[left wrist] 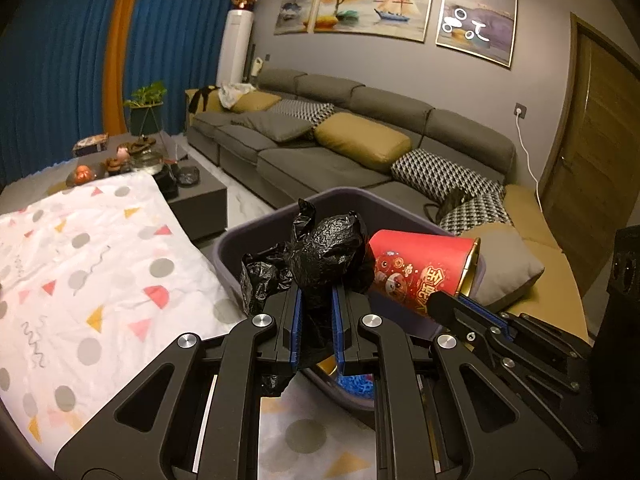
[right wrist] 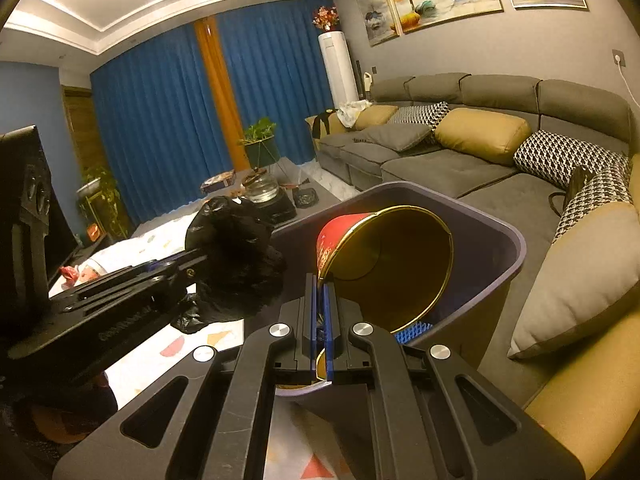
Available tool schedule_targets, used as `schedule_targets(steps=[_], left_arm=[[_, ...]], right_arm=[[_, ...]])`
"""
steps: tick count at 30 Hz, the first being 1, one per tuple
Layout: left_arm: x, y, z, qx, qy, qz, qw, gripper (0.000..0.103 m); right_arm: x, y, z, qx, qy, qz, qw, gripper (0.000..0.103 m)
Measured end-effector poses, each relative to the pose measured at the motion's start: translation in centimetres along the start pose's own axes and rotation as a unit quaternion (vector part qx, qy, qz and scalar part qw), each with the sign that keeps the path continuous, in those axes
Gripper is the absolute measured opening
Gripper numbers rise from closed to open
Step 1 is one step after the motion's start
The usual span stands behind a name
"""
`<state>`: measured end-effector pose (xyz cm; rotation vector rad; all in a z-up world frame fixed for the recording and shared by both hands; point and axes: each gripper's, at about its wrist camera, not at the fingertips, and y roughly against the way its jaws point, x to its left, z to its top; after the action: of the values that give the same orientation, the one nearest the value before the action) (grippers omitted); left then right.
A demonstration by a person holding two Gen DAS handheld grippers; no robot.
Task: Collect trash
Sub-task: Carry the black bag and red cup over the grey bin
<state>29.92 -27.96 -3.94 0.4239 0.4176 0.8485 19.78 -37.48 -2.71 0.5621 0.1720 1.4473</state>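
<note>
Left wrist view: left gripper [left wrist: 316, 320] pinches the crumpled black bag [left wrist: 326, 256], soft and light, above the purple bin [left wrist: 240, 240]. Right wrist view: right gripper [right wrist: 320, 312] nips the red cup [right wrist: 384, 264] by 1 thin, probably crushable rim over the bin.

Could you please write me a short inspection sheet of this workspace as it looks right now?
Surface: patterned white cloth over the table, bare near the bin.
Job's things: crumpled black plastic bag and red paper cup with gold lining, both held at the grey bin; something blue lies in the bin's bottom.
Clutter: glass jar, box and small items on the dark coffee table.
Grippers: left gripper shut on the bag; right gripper shut on the cup's rim.
Cables: white cable hanging from a wall socket.
Surroundings: grey sofa with cushions, blue curtains, plants, paintings, wooden door.
</note>
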Motion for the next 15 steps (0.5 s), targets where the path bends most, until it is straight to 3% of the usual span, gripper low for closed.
schedule_targets(steps=[15], left_arm=[[0.3, -2.6, -0.4, 0.028, 0.010, -0.011, 0.9995, 0.012]], right_arm=[[-0.5, -0.3, -0.4, 0.013, -0.010, -0.001, 1.000, 0.004]])
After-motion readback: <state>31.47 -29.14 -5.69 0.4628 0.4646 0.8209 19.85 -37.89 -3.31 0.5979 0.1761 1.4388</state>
